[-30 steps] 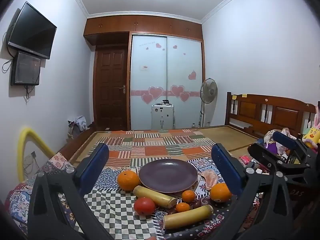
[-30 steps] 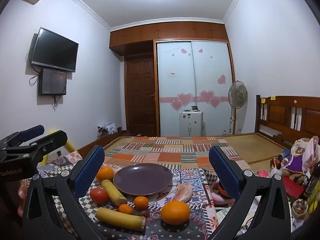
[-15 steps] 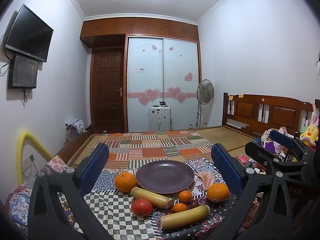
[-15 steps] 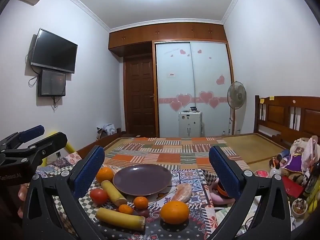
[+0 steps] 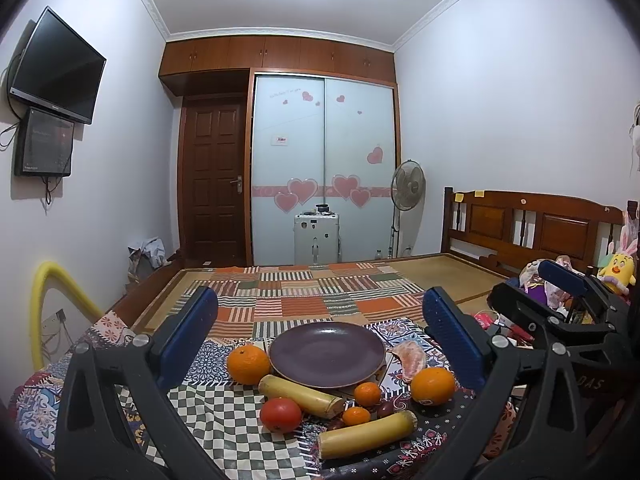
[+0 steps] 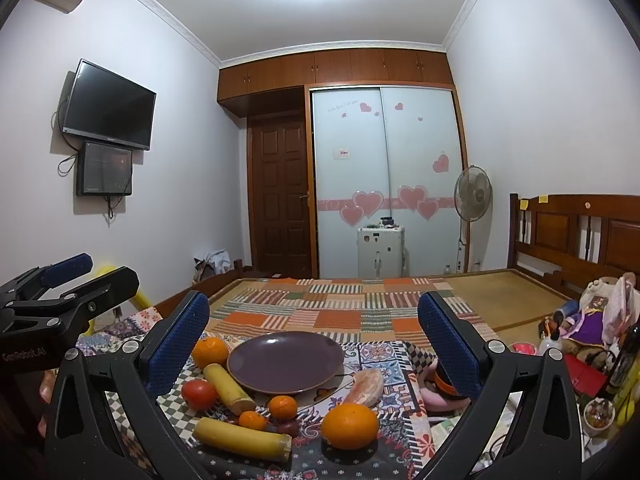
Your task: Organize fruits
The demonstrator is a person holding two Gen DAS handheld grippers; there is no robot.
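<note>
**Pick first fruit, plate empty**

Both tools wide, holding nothing: left tool (image 5: 320, 312), right tool (image 6: 312, 312). Fruits lie on the desk around the front of the purple plate (image 5: 327, 351), none on it. Best start: right tool drops on the near orange (image 6: 349, 426), straddling its widest part; avoid nudging the banana (image 6: 243, 438).
</note>
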